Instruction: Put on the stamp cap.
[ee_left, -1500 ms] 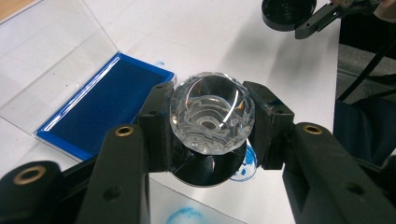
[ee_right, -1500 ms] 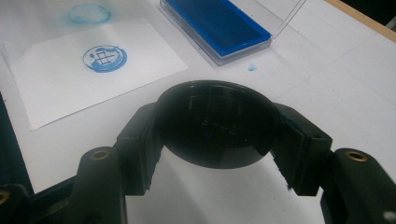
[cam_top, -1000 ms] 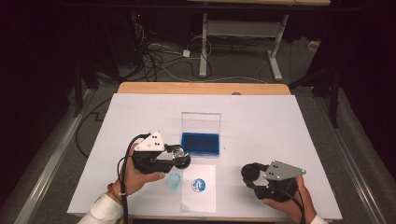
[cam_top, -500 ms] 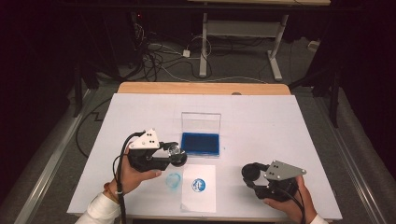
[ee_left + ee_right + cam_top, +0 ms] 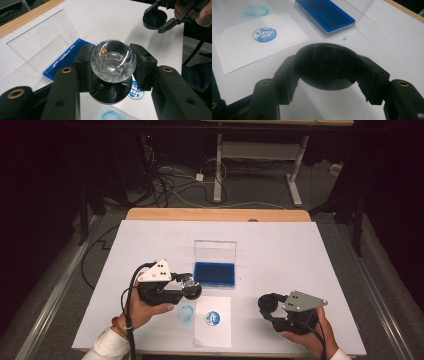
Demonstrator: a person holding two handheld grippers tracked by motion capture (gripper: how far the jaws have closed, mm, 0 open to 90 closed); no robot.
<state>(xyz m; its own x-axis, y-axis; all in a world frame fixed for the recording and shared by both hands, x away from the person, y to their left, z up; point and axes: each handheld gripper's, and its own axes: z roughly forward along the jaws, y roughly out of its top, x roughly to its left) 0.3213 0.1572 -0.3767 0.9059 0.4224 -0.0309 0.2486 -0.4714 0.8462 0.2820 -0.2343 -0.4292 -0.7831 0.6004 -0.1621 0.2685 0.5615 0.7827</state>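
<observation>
My left gripper [image 5: 189, 285] [image 5: 113, 65] is shut on a stamp with a clear round knob [image 5: 113, 62] and a black base [image 5: 111, 93], held just left of the blue ink pad [image 5: 214, 273] [image 5: 325, 13]. The pad sits in a case whose clear lid [image 5: 215, 251] [image 5: 41, 45] stands open. My right gripper [image 5: 270, 303] [image 5: 327, 68] is shut on the stamp's round black cap [image 5: 327, 66] [image 5: 154, 18] near the table's front right. A white sheet [image 5: 213, 320] [image 5: 254, 42] between the hands bears a blue round print [image 5: 212, 318] [image 5: 264, 34].
A blue smudge [image 5: 185, 312] [image 5: 256, 10] marks the white table cover beside the sheet. A small blue spot [image 5: 344, 38] lies near the pad. The wooden table edge [image 5: 215, 214] runs along the back, with cables and desk legs on the floor beyond.
The left hand has tilted and drawn slightly left with the stamp; the grey plate now sits farther left. The right hand has stayed put.
</observation>
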